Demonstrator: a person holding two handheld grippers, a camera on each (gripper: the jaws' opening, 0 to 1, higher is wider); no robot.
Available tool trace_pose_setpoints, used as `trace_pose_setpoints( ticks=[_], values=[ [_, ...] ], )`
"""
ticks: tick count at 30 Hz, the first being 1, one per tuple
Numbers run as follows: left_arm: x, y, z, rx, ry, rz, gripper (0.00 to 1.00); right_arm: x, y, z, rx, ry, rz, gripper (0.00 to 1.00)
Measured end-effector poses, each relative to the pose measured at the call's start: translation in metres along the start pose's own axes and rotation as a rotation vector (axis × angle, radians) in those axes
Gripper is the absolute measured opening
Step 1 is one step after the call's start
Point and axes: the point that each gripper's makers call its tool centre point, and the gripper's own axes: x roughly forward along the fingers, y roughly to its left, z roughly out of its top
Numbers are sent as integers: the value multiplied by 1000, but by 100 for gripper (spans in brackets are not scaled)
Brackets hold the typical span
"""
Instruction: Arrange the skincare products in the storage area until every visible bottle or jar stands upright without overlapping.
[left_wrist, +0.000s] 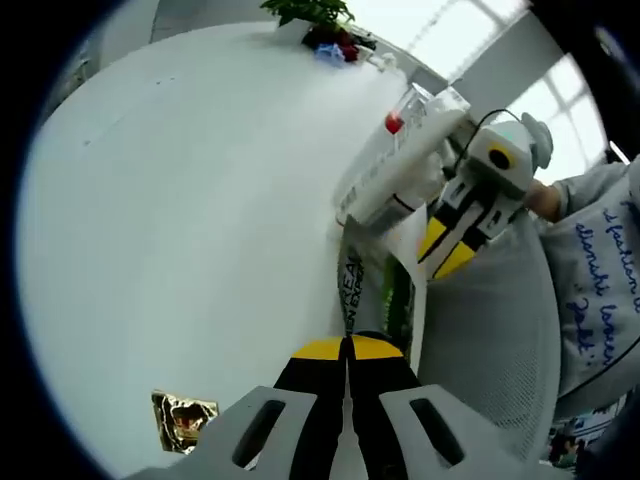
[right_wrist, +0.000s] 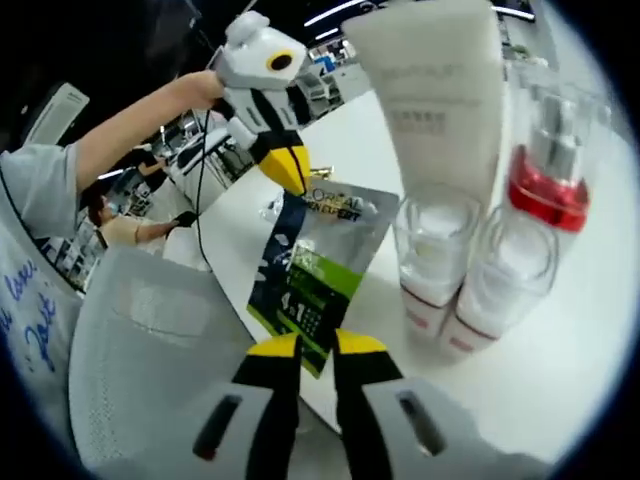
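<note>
A dark foil sachet (right_wrist: 310, 265) with a green panel hangs over the white table's edge, stretched between both grippers. My right gripper (right_wrist: 316, 350) is shut on its lower corner. My left gripper (right_wrist: 287, 168) pinches its top edge. In the left gripper view, the left gripper (left_wrist: 346, 347) is shut on the sachet (left_wrist: 352, 290), seen edge-on, with the right gripper (left_wrist: 447, 250) just beyond. A white tube (right_wrist: 432, 90) stands behind two clear-capped bottles (right_wrist: 432, 250), one with a red collar (right_wrist: 545, 195). The same group of bottles (left_wrist: 395, 165) shows in the left gripper view.
The white table (left_wrist: 200, 200) runs wide to the left of the bottles. A grey mesh chair back (right_wrist: 130, 350) stands close against the table's edge. A plant with flowers (left_wrist: 320, 20) sits at the far end. A gold wrapper (left_wrist: 182, 418) lies near me.
</note>
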Motion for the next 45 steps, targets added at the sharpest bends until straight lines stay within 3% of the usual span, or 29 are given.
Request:
trace_pose_setpoints(
  ticks=[14,18,23,26,38,45],
  values=[
    [4,17,4,-11,0,70,0,24,21,3,-284,118,-7,13],
    [6,24,6,-22,-4,95,0,35,20,2,-388,161,-36,14],
    [9,29,9,-28,-12,115,0,46,19,0,-436,191,-48,16],
    [10,31,11,-32,-24,122,0,51,15,-3,-513,225,-71,17],
    [16,48,13,-54,-43,178,0,62,6,0,-653,278,-122,17],
    [20,61,17,-65,-66,210,0,65,-2,0,-691,301,-142,18]
  ],
)
